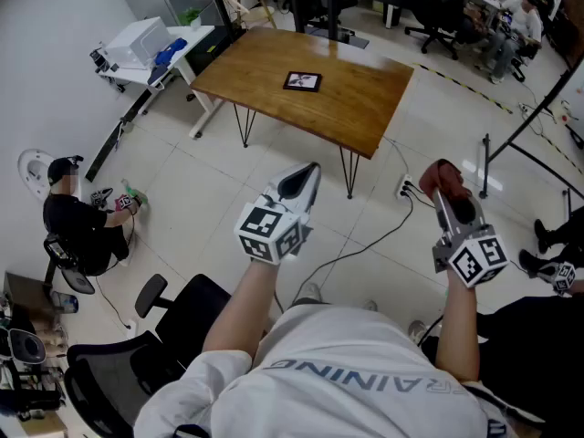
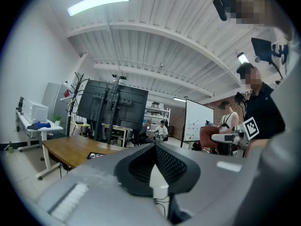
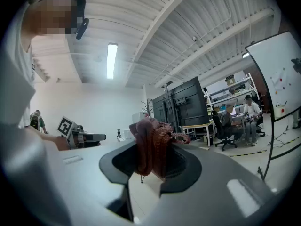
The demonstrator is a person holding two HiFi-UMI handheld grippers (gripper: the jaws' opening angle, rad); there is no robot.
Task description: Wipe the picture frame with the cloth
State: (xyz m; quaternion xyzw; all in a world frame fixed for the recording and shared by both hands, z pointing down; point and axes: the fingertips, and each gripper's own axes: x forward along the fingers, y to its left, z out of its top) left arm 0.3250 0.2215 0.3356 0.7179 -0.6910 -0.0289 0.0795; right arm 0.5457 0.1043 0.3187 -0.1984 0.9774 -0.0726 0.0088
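A small black picture frame (image 1: 302,82) lies flat near the middle of the wooden table (image 1: 365,108), far ahead of both grippers; it also shows as a dark sliver (image 2: 95,155) in the left gripper view. My right gripper (image 1: 444,182) is shut on a dark red cloth (image 1: 440,176), which bunches up between its jaws (image 3: 151,147). My left gripper (image 1: 303,179) is held at about the same height to the left, its jaws together with nothing between them (image 2: 154,146). Both grippers hang over the tiled floor, well short of the table.
A white side table (image 1: 151,57) with a blue item stands left of the wooden table. A person (image 1: 78,222) crouches on the floor at the left. A black office chair (image 1: 173,322) stands close at lower left. Cables (image 1: 365,240) trail over the floor. A black stand pole (image 1: 486,167) rises at right.
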